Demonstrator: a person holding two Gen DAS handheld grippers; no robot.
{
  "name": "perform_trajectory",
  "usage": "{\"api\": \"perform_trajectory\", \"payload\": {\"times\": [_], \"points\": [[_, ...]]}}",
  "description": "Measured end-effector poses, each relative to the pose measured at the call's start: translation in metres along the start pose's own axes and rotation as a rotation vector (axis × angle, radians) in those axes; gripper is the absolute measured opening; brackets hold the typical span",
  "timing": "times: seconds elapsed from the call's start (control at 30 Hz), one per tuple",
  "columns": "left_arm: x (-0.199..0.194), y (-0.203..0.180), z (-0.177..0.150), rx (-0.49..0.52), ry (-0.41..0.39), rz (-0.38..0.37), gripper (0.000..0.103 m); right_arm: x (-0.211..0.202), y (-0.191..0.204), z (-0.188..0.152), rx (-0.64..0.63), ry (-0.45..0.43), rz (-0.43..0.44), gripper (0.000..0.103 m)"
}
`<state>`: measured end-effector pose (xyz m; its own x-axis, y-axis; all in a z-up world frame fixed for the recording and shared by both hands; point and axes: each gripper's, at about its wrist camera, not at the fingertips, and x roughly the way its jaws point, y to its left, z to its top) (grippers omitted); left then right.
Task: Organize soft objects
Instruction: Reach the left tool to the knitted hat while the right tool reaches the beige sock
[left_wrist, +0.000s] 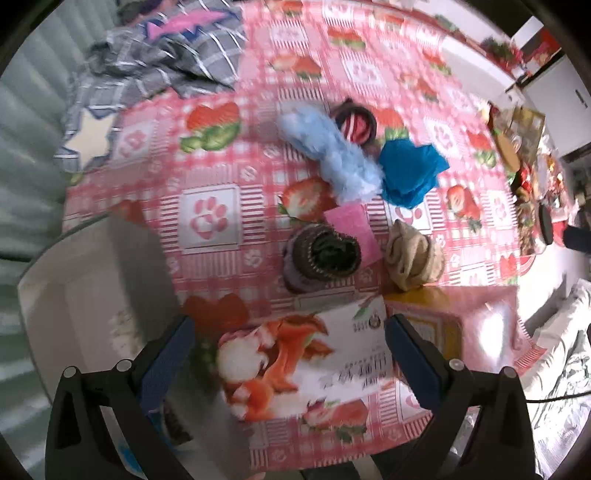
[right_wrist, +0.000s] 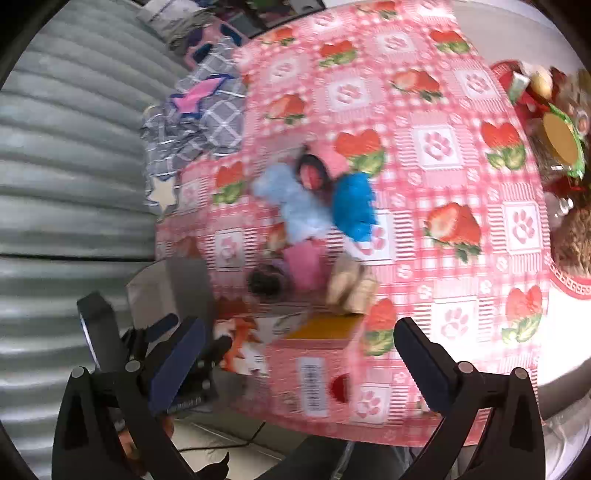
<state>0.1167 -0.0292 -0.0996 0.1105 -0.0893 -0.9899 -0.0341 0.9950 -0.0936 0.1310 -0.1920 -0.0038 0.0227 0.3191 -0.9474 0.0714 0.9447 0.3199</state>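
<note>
Motion blur smears the fluffy light-blue sock (right_wrist: 295, 208) and beige roll (right_wrist: 349, 286); box lettering (left_wrist: 352, 373) is unreadable.

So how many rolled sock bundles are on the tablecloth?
2 clearly rolled: a dark striped sock roll left of the pink sponge, a beige sock roll to its right. Others may be hidden under the fluffy pile.

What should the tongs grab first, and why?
Probably the left tongs should move forward to the dark sock roll. Both tongs are open and empty, and that roll lies nearest, just past the box, apart from the beige roll.
</note>
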Motion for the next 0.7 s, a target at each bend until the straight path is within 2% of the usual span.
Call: {"api": "perform_trajectory", "payload": {"times": [0.17, 0.23, 0.27, 0.4, 0.63, 0.7], "points": [[0.031, -0.01, 0.02, 0.034, 0.071, 0.025, 0.103, 0.027, -0.036, 0.013, 0.041, 0.071, -0.013, 0.103], [0.038, -0.01, 0.027, 0.024, 0.089, -0.013, 0.103, 0.045, -0.046, 0.019, 0.039, 0.115, -0.024, 0.103], [0.04, -0.009, 0.029, 0.015, 0.101, -0.021, 0.103, 0.055, -0.048, 0.021, 0.036, 0.137, -0.033, 0.103], [0.053, -0.008, 0.038, 0.034, 0.131, 0.052, 0.103, 0.107, -0.055, 0.032, 0.003, 0.238, -0.072, 0.103], [0.081, 0.005, 0.043, -0.006, 0.217, 0.034, 0.103, 0.171, -0.059, 0.037, -0.043, 0.348, -0.126, 0.103], [0.087, 0.004, 0.046, -0.025, 0.213, 0.036, 0.103, 0.181, -0.056, 0.035, -0.084, 0.362, -0.159, 0.103]]}}
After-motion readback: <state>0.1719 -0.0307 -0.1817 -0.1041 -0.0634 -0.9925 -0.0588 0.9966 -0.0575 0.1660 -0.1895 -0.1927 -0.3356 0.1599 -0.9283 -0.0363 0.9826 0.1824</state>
